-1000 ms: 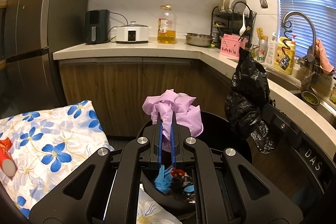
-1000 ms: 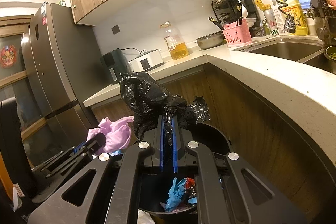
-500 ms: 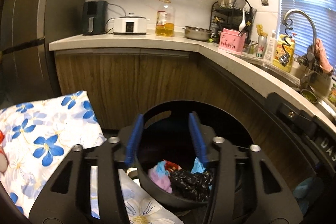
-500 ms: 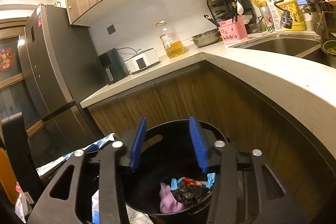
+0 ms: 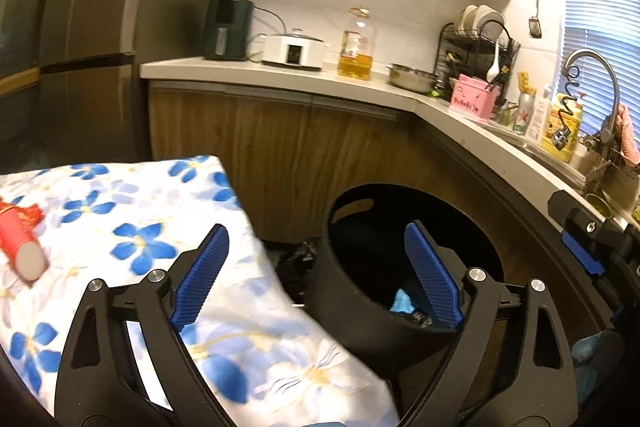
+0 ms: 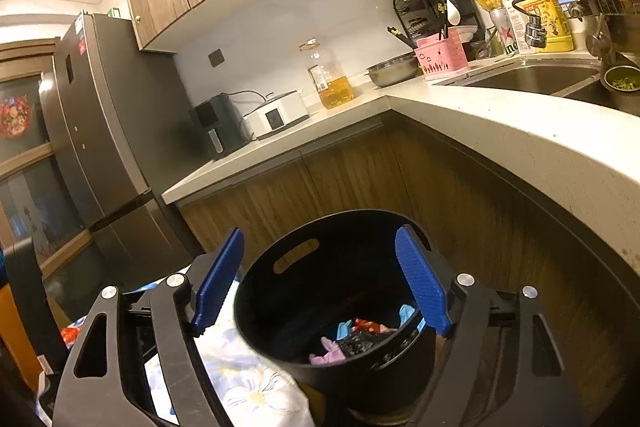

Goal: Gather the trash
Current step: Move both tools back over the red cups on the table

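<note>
**Both grippers empty; one piece of trash visible outside the bin**

We start at the left of the left wrist view. One red cylindrical item (image 5: 20,241), pale at its near end, lies on the floral cloth (image 5: 132,227); we cannot identify it with certainty, as it is blurred. We judge it light and fairly stiff, possibly a thin can or tube that would dent under a hard pinch. The best hold is across its middle, fingers square to its long axis, since a rounded, glossy wall may slip out of an end-on grasp. The soft cloth beneath will give way under downward pressure.

The left gripper (image 5: 316,279) is spread wide and holds nothing; it hangs over the edge of the cloth and the near rim of the black bin (image 5: 360,323).

We count one bin. In the right wrist view its contents number at least four soft pieces: one pink wad (image 6: 326,354), one crumpled black bag (image 6: 357,340), one red scrap (image 6: 365,325) and some blue material (image 6: 406,311). All appear light, limp and compressible; further pieces may lie hidden beneath.

The right gripper (image 6: 318,285) is likewise spread wide and empty, directly above the bin mouth. Its blue pads (image 6: 420,283) straddle the rim without touching it, as far as we can tell.
</note>
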The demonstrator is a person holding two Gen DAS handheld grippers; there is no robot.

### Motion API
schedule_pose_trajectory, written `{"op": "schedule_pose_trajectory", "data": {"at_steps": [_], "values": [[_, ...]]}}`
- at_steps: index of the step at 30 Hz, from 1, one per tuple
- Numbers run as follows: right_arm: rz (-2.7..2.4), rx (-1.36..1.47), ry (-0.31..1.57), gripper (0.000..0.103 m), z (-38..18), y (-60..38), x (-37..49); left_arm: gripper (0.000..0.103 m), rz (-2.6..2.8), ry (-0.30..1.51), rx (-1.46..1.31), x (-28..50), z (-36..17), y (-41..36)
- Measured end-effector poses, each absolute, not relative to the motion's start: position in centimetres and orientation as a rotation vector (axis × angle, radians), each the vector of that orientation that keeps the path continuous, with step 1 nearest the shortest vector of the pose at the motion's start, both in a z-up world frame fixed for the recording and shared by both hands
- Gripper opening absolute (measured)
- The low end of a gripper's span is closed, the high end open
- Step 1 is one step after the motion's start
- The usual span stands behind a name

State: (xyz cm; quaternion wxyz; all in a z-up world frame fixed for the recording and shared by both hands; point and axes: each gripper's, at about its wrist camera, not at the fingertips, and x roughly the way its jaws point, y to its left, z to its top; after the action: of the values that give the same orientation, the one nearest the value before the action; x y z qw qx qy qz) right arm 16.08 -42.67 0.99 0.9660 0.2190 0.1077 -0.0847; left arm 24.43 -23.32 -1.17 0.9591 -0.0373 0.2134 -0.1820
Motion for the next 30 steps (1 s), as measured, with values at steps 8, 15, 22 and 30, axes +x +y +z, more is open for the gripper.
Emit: {"op": "schedule_pose_trajectory", "data": {"at_steps": [8,15,22,30], "values": [[-0.136,0.425,0.21,0.078,1.4,-40.1,14.9,0.092,-0.203,0.397,-0.077,21.4,-0.9,-18.4],[-0.072,0.391,0.222,0.078,1.1,-36.2,14.8,0.092,-0.062,0.394,-0.105,19.5,-1.6,-12.7],[-0.019,0.363,0.221,0.078,0.8,-32.2,15.0,0.092,0.038,0.393,-0.13,17.9,-2.3,-7.6],[0.066,0.336,0.262,0.078,-0.2,-27.9,16.6,0.092,0.194,0.398,-0.167,16.2,-3.7,-2.0]]}}
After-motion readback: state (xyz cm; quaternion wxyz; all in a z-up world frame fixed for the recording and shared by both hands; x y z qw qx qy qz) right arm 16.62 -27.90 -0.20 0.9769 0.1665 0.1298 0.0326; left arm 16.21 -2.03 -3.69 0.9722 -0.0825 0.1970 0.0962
